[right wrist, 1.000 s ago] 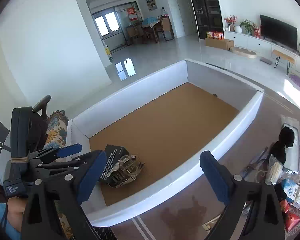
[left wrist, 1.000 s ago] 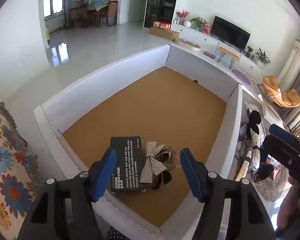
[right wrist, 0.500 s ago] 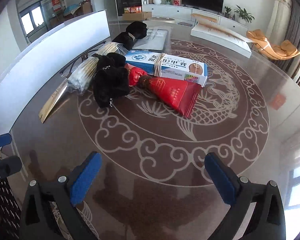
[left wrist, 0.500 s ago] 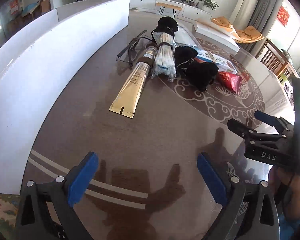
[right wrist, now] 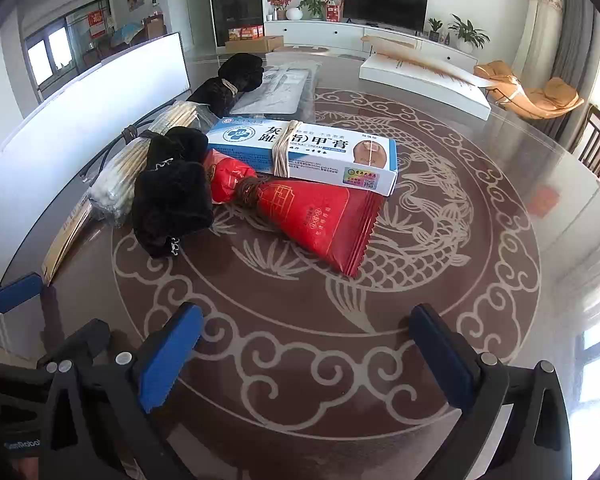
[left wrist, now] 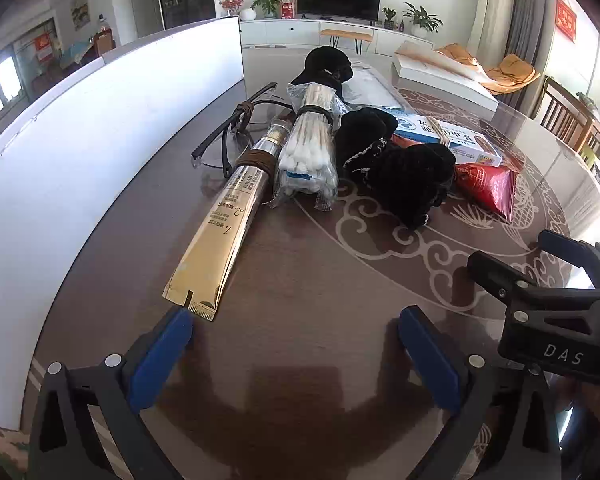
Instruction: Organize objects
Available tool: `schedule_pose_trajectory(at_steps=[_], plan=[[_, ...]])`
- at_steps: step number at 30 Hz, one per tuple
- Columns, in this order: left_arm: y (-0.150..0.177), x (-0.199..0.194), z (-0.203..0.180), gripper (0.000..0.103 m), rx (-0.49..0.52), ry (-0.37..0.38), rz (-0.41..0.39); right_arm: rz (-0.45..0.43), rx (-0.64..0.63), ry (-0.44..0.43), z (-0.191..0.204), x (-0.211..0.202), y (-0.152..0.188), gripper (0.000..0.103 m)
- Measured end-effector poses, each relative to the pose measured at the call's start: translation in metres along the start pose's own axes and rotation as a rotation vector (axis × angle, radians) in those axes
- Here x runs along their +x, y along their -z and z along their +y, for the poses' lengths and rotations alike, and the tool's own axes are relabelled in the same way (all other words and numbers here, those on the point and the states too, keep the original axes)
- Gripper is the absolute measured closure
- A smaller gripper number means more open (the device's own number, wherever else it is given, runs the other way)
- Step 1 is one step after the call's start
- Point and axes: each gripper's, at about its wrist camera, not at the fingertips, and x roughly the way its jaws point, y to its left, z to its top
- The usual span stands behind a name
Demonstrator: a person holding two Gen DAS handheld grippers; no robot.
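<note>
My left gripper (left wrist: 296,324) is open and empty, low over the brown table, just short of the flat end of a gold tube (left wrist: 224,232). Beyond it lie a cotton swab pack (left wrist: 310,148), glasses (left wrist: 236,132), a black pouch (left wrist: 408,176), a red packet (left wrist: 488,184) and a blue-white cream box (left wrist: 448,136). My right gripper (right wrist: 306,332) is open and empty, facing the red packet (right wrist: 320,220), the cream box (right wrist: 312,150) and the black pouch (right wrist: 172,196). The right gripper also shows at the right edge of the left wrist view (left wrist: 556,288).
A white box wall (left wrist: 100,128) runs along the table's left side. A second black pouch (right wrist: 232,76) and a clear bag (right wrist: 276,92) lie further back. A flat white box (right wrist: 424,76) sits at the far right of the table.
Both grippers swung away from the white box to the table, then moved closer to the pile. The left one has come up to the gold tube's end.
</note>
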Motion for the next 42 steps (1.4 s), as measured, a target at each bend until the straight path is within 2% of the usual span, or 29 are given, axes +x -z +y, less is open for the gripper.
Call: schedule_pose_trajectory(at_steps=[42], plan=[[-0.0004, 0.0045, -0.0014, 0.000, 0.000, 0.004, -0.009, 0.001, 0.001, 0.004, -0.0006, -0.0001, -0.0004, 0.000]])
